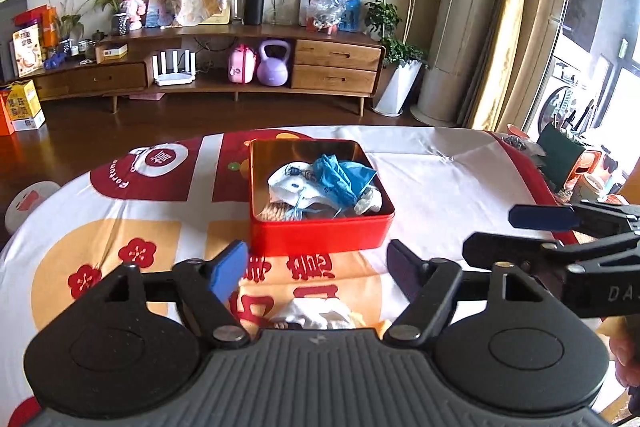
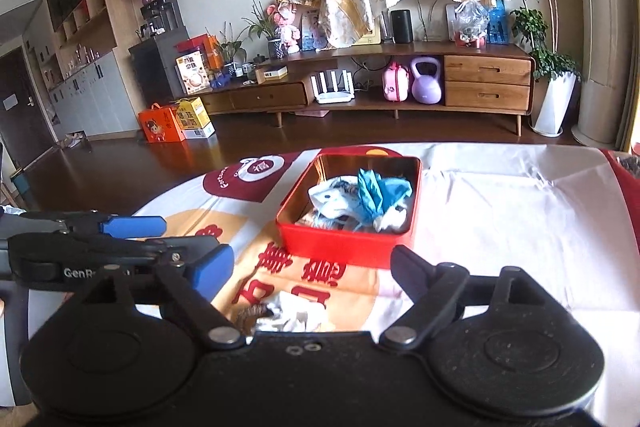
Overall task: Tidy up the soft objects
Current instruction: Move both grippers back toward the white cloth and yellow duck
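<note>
both grippers hovered side by side over the desk (image 1: 460,179), near its front edge. left gripper (image 1: 316,267) had jaws wide apart, nothing between them; right gripper (image 2: 308,271) the same, spread and empty. the red tin (image 1: 320,235) sat just ahead of both, already holding a blue cloth (image 1: 340,179) and white soft pieces (image 1: 292,183). one crumpled white soft item (image 1: 316,313) lay loose on the desk right below and slightly behind the jaws, nearer the camera than the tin, roughly centred under the left gripper. long axis unclear, mostly hidden by the gripper body. either hand looked about equally near, left maybe closer.
</note>
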`<action>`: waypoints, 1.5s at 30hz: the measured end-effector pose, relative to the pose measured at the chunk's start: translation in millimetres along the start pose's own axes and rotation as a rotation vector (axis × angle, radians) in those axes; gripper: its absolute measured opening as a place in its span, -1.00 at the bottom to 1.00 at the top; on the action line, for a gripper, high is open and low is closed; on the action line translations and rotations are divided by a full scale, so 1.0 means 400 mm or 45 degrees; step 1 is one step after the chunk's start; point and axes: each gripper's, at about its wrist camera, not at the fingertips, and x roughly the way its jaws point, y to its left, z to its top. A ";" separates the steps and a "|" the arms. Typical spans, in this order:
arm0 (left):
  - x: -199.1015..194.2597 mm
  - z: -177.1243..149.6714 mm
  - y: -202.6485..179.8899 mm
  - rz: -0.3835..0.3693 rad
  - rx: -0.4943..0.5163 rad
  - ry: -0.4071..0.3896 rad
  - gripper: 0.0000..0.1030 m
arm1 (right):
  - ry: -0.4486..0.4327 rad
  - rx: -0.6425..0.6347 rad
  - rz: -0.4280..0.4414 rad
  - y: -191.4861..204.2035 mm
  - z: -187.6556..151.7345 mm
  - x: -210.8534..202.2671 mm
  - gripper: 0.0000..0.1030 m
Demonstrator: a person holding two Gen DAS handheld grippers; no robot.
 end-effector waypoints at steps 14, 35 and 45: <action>-0.043 -0.111 0.002 0.085 -0.032 -0.057 0.66 | 0.015 0.034 -0.043 0.013 -0.120 -0.028 0.99; 0.074 -0.239 -0.012 -0.004 -0.014 0.174 0.67 | 0.192 -0.003 -0.031 0.041 -0.267 0.053 0.91; 0.133 -0.250 0.005 -0.018 -0.026 0.192 0.67 | 0.257 -0.006 -0.023 0.031 -0.296 0.124 0.57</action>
